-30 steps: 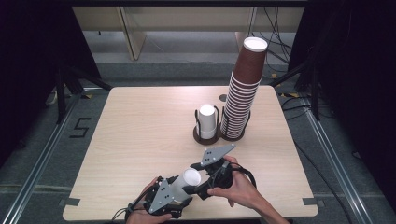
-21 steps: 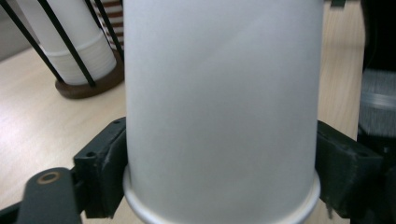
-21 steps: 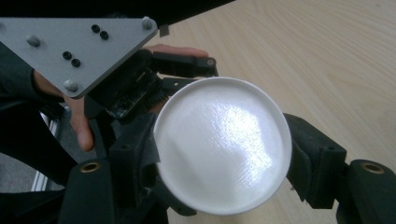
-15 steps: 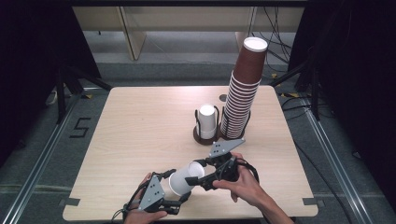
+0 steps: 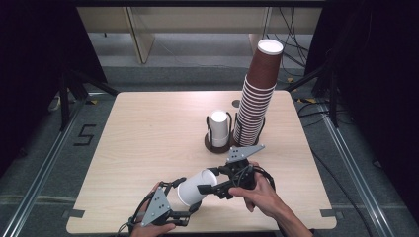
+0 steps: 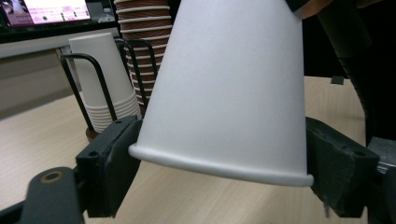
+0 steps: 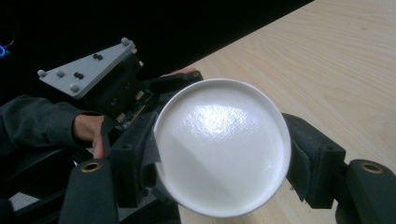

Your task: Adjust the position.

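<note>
A single white paper cup (image 5: 194, 187) lies tilted on its side just above the table's front edge, held between both grippers. My left gripper (image 5: 184, 198) is shut on its rim end; in the left gripper view the jaws press both sides of the cup (image 6: 224, 93) just above the rolled rim. My right gripper (image 5: 211, 186) is shut on the base end, and in the right gripper view the cup's round bottom (image 7: 222, 147) faces the camera between the jaws. The left gripper's grey plate (image 7: 86, 67) and the hand that holds it show behind the cup.
A tall leaning stack of brown cups (image 5: 257, 96) stands right of centre on the wooden table (image 5: 138, 128). Beside it a short stack of white cups (image 5: 219, 126) sits in a black wire holder (image 5: 217, 143). Dark floor surrounds the table.
The white cup has tipped from nearly upright onto its side and shifted slightly left. The left gripper has moved left and lower while still on the cup.
</note>
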`<action>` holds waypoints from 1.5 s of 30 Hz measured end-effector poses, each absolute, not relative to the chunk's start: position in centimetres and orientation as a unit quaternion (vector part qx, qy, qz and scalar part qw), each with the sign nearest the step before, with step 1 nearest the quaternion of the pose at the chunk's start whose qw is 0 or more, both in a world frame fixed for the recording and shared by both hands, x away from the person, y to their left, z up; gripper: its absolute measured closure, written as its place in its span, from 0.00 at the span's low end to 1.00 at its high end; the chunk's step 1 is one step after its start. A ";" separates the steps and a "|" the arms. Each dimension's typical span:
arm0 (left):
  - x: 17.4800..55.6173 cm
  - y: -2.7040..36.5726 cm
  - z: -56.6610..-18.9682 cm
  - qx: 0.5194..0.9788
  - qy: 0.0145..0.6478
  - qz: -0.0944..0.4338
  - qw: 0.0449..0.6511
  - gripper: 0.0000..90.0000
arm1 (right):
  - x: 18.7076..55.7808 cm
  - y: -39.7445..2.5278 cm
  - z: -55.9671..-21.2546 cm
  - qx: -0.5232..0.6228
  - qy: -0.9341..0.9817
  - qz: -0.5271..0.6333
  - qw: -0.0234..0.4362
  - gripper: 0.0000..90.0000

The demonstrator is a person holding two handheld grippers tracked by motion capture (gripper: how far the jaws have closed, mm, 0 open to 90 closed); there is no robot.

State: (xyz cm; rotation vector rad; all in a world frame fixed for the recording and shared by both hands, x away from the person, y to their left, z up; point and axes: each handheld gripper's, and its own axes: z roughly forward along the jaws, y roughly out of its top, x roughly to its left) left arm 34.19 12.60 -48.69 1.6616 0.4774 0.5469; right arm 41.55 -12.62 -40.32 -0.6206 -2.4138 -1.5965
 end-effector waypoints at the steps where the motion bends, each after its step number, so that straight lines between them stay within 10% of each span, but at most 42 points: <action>1: 34.2 12.6 -48.6 0.724 0.207 0.235 0.614 0.21 | 41.6 -12.7 -40.3 -0.209 -0.812 -0.537 0.093 0.37; 20: 34.1 11.9 -48.4 0.822 0.177 0.217 0.496 0.26 | 40.2 -12.3 -38.9 -0.087 -0.908 -0.410 -0.023 0.23; 45: 33.7 11.6 -48.3 0.843 0.132 0.216 0.476 0.26 | 40.5 -11.2 -41.4 -0.045 -0.936 -0.348 0.024 0.31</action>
